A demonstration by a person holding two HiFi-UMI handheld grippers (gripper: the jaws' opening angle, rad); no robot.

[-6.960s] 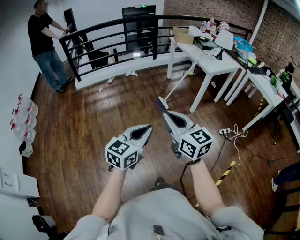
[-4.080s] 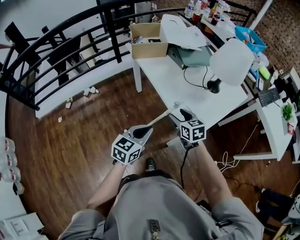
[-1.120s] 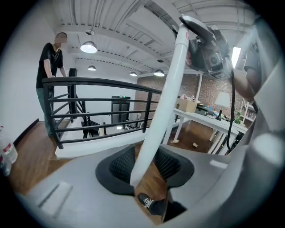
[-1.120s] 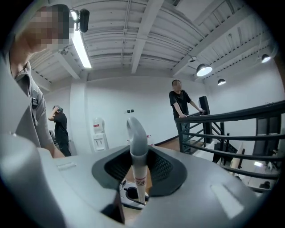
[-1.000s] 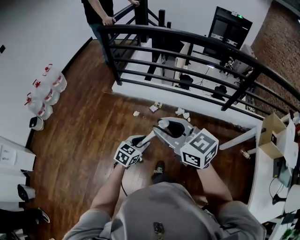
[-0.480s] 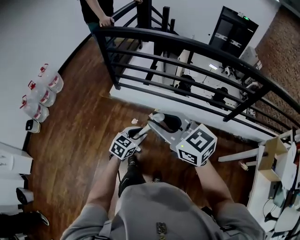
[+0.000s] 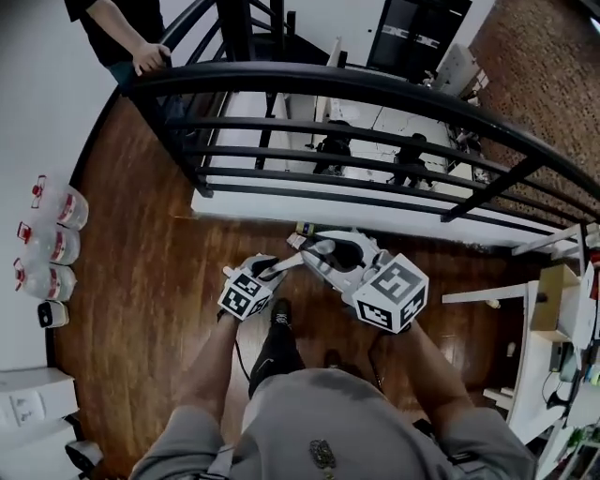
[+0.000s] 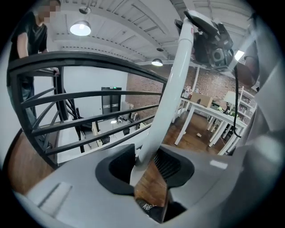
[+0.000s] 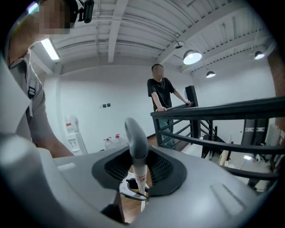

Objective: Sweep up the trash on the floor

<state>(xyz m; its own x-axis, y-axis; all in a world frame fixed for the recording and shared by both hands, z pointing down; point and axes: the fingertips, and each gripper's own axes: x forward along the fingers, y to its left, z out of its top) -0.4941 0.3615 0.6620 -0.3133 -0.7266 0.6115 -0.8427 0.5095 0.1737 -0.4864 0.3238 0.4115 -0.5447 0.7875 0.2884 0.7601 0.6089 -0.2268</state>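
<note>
Both grippers hold a white broom handle [image 7: 298,260]. In the head view my left gripper [image 7: 266,271] is shut on its lower stretch, and my right gripper [image 7: 325,253] is shut near its grey top end. The left gripper view shows the handle [image 8: 169,102] rising between the left gripper's [image 8: 149,165] jaws toward the right gripper [image 8: 213,43]. The grey handle tip [image 9: 136,136] stands between the right gripper's [image 9: 138,168] jaws. Small bits of trash [image 7: 301,229] lie on the wooden floor just ahead, by the white ledge [image 7: 394,214]. The broom head is hidden.
A black railing [image 7: 356,86] curves across the front above the ledge, with a lower room beyond. A person [image 7: 127,28] rests a hand on the rail at upper left. Water bottles [image 7: 45,234] line the left wall. A white table [image 7: 562,314] stands at right. My shoe [image 7: 278,314] is below the grippers.
Both grippers have carried the broom toward the railing, which now fills the upper view. The trash bits now lie right in front of the grippers. The broom was picked up earlier.
</note>
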